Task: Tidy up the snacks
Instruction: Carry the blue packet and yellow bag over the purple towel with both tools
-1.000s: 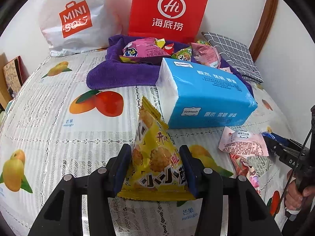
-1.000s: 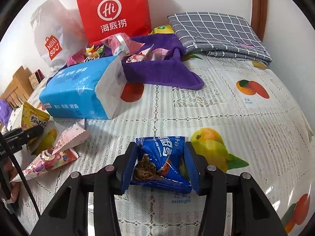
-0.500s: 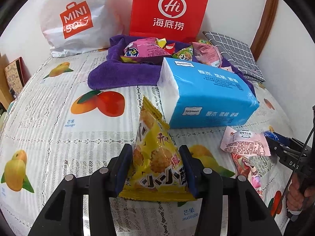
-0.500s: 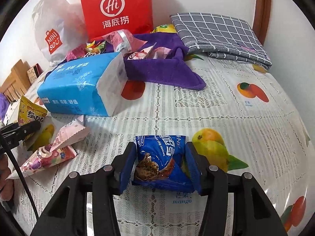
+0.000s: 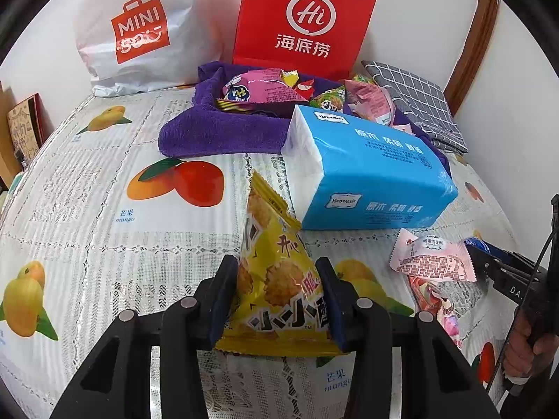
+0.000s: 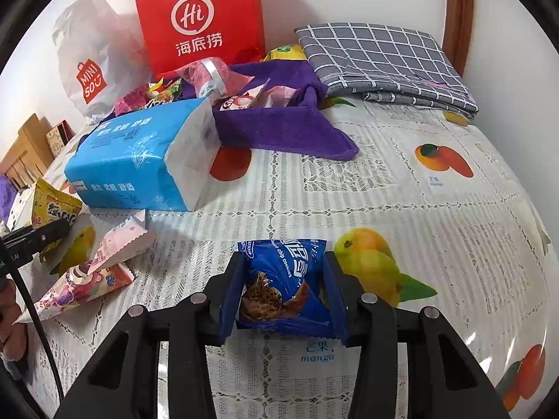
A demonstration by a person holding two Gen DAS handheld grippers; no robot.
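Observation:
My left gripper (image 5: 277,279) is shut on a yellow snack packet (image 5: 276,272) and holds it upright above the fruit-print tablecloth. My right gripper (image 6: 283,279) is shut on a blue cookie packet (image 6: 284,279) above the cloth. A purple towel (image 5: 216,132) at the back holds several snack packets (image 5: 262,89); it also shows in the right wrist view (image 6: 279,125). A pink packet (image 5: 433,258) and a cartoon-print packet (image 6: 77,286) lie loose on the table between the grippers.
A blue tissue pack (image 5: 367,174) lies in front of the towel. A red paper bag (image 5: 304,21) and a white Miniso bag (image 5: 139,28) stand against the wall. A folded grey checked cloth (image 6: 380,59) lies at the back right.
Both grippers have shifted slightly forward toward the towel, each still holding its packet. Nothing was let go.

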